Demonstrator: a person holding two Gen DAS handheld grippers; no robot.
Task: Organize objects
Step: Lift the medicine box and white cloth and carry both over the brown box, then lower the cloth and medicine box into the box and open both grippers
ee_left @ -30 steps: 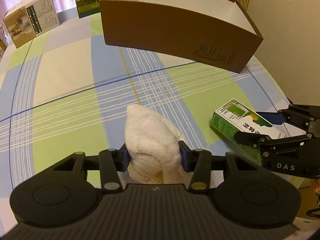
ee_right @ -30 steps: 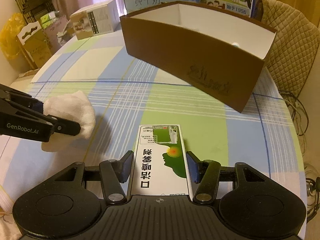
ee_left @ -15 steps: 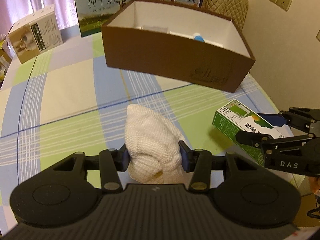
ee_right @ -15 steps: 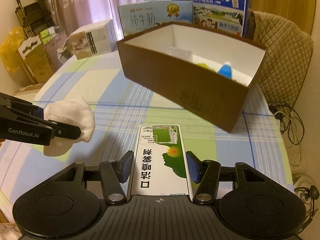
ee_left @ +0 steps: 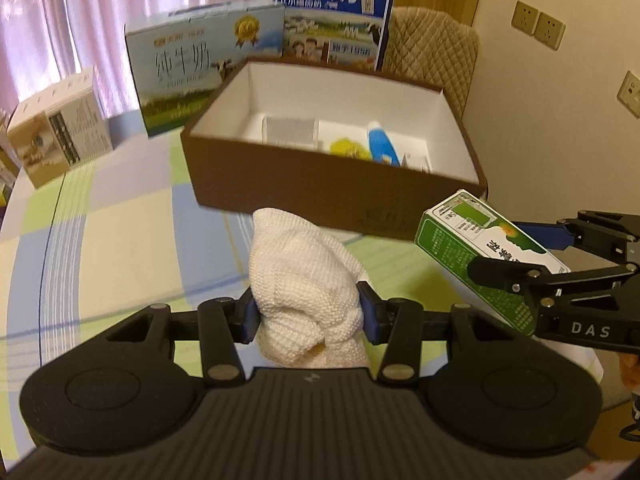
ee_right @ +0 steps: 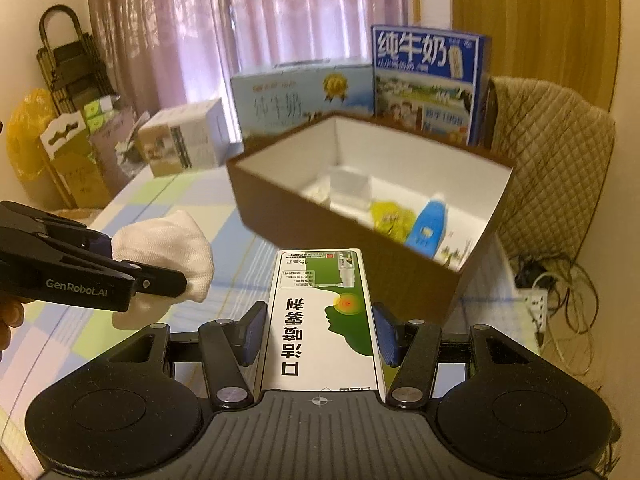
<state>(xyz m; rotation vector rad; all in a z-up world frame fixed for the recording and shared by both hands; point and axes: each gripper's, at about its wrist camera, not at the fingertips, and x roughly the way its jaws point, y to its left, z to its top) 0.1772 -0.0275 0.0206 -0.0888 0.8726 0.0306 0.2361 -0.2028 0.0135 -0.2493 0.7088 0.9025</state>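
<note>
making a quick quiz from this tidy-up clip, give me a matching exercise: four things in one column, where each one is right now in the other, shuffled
Things:
1. white knitted cloth
2. green and white carton
3. blue tube
4. blue milk box

Places:
A. lying inside the brown box
B. clamped in the right gripper
C. standing behind the brown box
D. clamped in the left gripper

Pairs: 1-D, 2-B, 3-A, 4-C

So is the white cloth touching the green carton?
Apart. The left wrist view shows checked tablecloth between the white cloth and the green carton.
</note>
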